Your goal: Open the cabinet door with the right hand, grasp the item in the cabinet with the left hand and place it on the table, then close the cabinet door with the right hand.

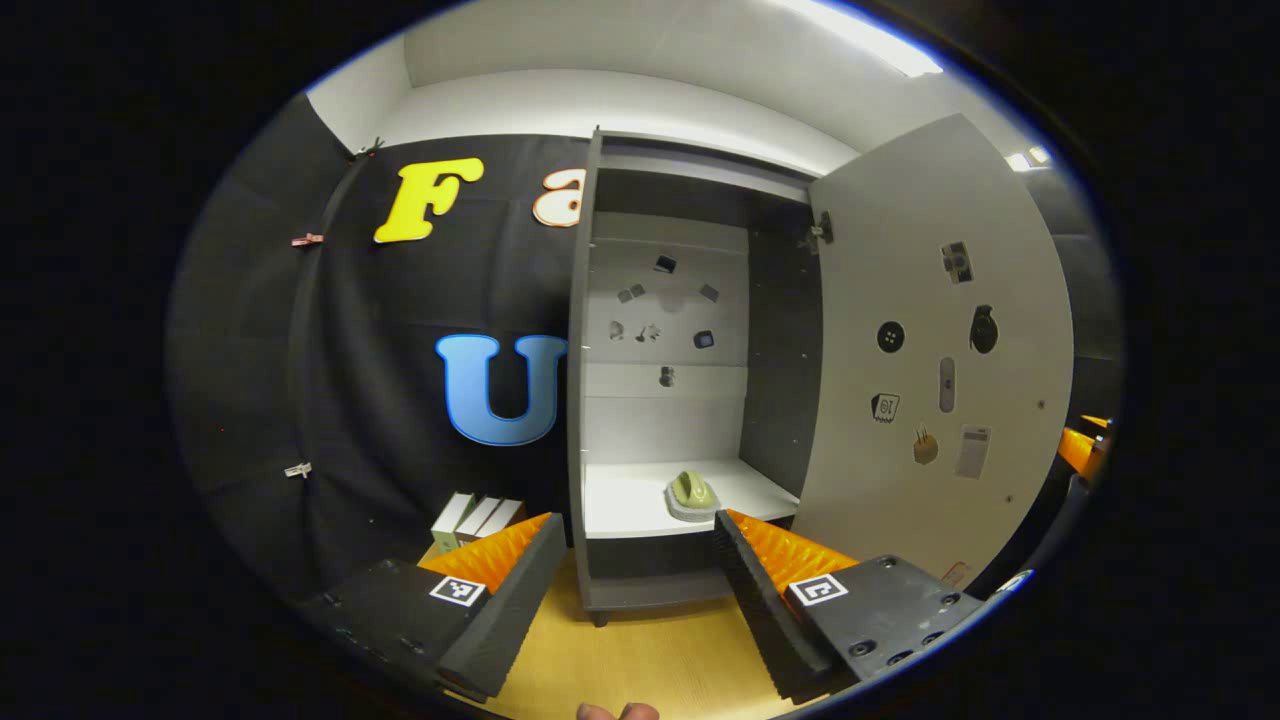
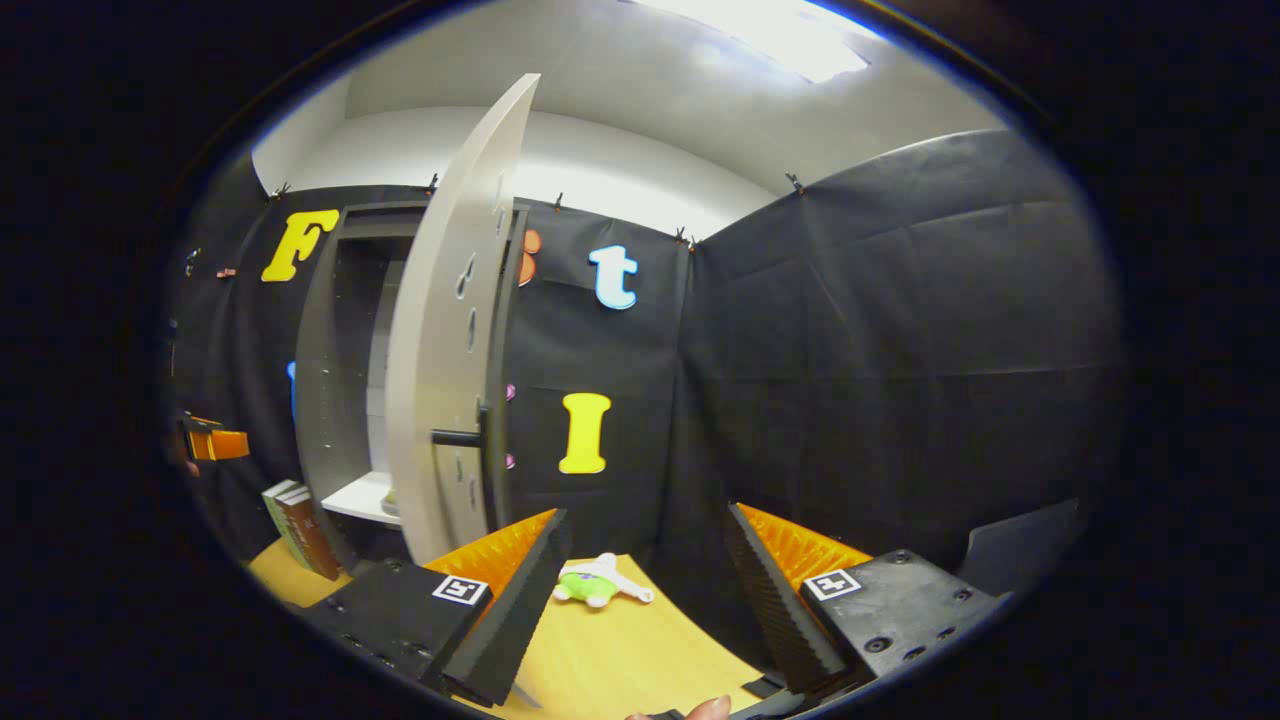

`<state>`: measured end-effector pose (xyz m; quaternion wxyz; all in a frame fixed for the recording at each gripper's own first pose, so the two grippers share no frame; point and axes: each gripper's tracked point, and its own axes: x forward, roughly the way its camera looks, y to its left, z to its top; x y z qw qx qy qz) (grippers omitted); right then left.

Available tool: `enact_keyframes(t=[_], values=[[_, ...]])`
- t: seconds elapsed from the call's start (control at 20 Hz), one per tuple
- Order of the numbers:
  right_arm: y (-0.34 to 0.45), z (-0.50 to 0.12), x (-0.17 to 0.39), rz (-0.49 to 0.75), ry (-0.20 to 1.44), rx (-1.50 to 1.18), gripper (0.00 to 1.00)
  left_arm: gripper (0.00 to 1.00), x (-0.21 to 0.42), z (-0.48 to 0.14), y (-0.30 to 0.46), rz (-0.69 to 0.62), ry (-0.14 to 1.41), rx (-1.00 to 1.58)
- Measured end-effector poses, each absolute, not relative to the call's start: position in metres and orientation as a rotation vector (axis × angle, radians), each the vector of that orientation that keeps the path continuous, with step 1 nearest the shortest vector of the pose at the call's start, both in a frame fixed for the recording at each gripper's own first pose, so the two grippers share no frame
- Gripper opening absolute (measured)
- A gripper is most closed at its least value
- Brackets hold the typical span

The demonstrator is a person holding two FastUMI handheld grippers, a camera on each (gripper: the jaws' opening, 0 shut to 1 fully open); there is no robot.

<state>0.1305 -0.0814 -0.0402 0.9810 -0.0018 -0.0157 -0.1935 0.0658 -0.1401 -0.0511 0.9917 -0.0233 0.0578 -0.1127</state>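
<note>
- cabinet door [image 1: 930, 350] stands swung wide; one green item [image 1: 692, 492] sits on the single white shelf [image 1: 630, 500], inside the cabinet [image 1: 585, 400].
- left gripper [image 1: 632, 575] hovers in front, fingers apart and empty; best to go straight in, level with the shelf, and straddle the item.
- right gripper [image 2: 640, 590] fingers apart, clear of the door over the tabletop [image 2: 610, 650]; one plush toy [image 2: 598, 583] there.

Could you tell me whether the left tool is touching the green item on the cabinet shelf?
Apart. The left gripper view shows the open left tool short of the cabinet, with shelf between it and the item.
</note>
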Motion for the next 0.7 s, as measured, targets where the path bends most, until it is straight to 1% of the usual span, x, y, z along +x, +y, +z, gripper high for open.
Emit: enact_keyframes(t=[0.05, 0.2, 0.3, 0.55, 0.65, 0.7], values=[[-0.085, -0.045, 0.131, -0.393, -0.012, -0.003, 0.99, 0.94, 0.072, -0.056, -0.150, -0.245, 0.134, -0.047], [-0.083, -0.060, 0.124, -0.369, 0.050, 0.022, 0.99, 0.94, 0.098, -0.065, -0.178, -0.287, 0.172, -0.052], [-0.089, -0.064, 0.125, -0.364, 0.059, 0.017, 0.97, 0.94, 0.121, -0.069, -0.196, -0.312, 0.197, -0.045], [-0.103, -0.069, 0.137, -0.351, 0.062, 0.017, 0.97, 0.94, 0.186, -0.088, -0.233, -0.346, 0.308, 0.027], [-0.106, -0.073, 0.141, -0.325, 0.072, 0.026, 0.97, 0.94, 0.213, -0.100, -0.246, -0.366, 0.355, 0.048], [-0.110, -0.074, 0.145, -0.313, 0.067, 0.027, 0.96, 0.93, 0.226, -0.105, -0.251, -0.367, 0.380, 0.053]])
